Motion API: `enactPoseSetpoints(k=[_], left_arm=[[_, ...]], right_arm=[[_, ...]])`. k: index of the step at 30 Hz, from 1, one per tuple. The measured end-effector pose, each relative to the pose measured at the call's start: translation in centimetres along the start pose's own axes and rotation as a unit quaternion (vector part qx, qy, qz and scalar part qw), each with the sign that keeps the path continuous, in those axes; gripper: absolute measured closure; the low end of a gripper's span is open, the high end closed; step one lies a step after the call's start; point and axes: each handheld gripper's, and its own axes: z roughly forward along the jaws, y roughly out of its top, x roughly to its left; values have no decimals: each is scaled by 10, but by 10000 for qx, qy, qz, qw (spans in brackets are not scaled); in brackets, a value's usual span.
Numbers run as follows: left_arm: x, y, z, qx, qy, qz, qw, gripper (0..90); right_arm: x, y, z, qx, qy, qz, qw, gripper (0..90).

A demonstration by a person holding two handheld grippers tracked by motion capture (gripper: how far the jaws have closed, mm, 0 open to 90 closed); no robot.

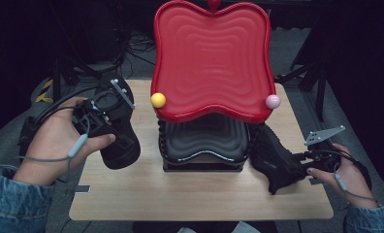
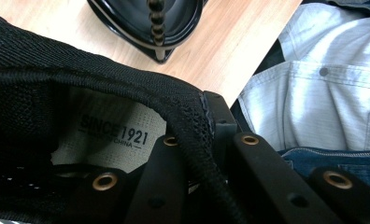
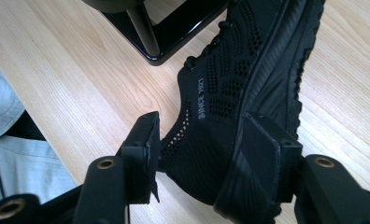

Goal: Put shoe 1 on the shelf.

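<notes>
Two black mesh shoes are held over a wooden table (image 1: 180, 194). My left gripper (image 1: 116, 135) is shut on the left shoe (image 1: 122, 150), lifted at the table's left side. In the left gripper view the jaws pinch the shoe's collar (image 2: 192, 121), one inside and one outside, beside the insole printed "SINCE 1921" (image 2: 113, 135). My right gripper (image 1: 291, 167) is shut on the right shoe (image 1: 272, 155), to the right of the stand. In the right gripper view that shoe (image 3: 230, 79) lies on its side, with my gripper (image 3: 199, 140) clamped across heel and sole.
A two-tier stand sits mid-table: a large red wavy tray (image 1: 212, 53) on top and a black tray (image 1: 204, 138) below. A yellow ball (image 1: 158, 100) and a pink ball (image 1: 272, 101) cap the red tray's front corners. The person's grey shirt (image 2: 314, 84) shows past the table edge.
</notes>
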Motion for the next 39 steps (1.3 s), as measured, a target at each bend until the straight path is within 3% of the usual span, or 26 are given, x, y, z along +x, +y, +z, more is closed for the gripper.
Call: enactPoseSetpoints(k=[9, 19, 26, 33, 39], left_arm=[[-9, 13, -29, -143, 101, 236, 9996, 876], [-17, 24, -57, -214, 310, 284, 9989, 875], [-24, 33, -76, -350, 496, 384, 9974, 876], [-36, 41, -89, -299, 613, 557, 9961, 876], [-44, 50, -102, -531, 630, 779, 9936, 877]], right_arm=[[1, -3, -8, -60, -26, 15, 10000, 479], [0, -6, -12, -102, -31, -9, 9999, 476], [-1, -7, -13, -148, -13, -44, 9999, 477], [-1, -8, -14, -168, 19, -27, 9999, 477], [-1, -8, -12, -145, 24, -4, 9999, 480]])
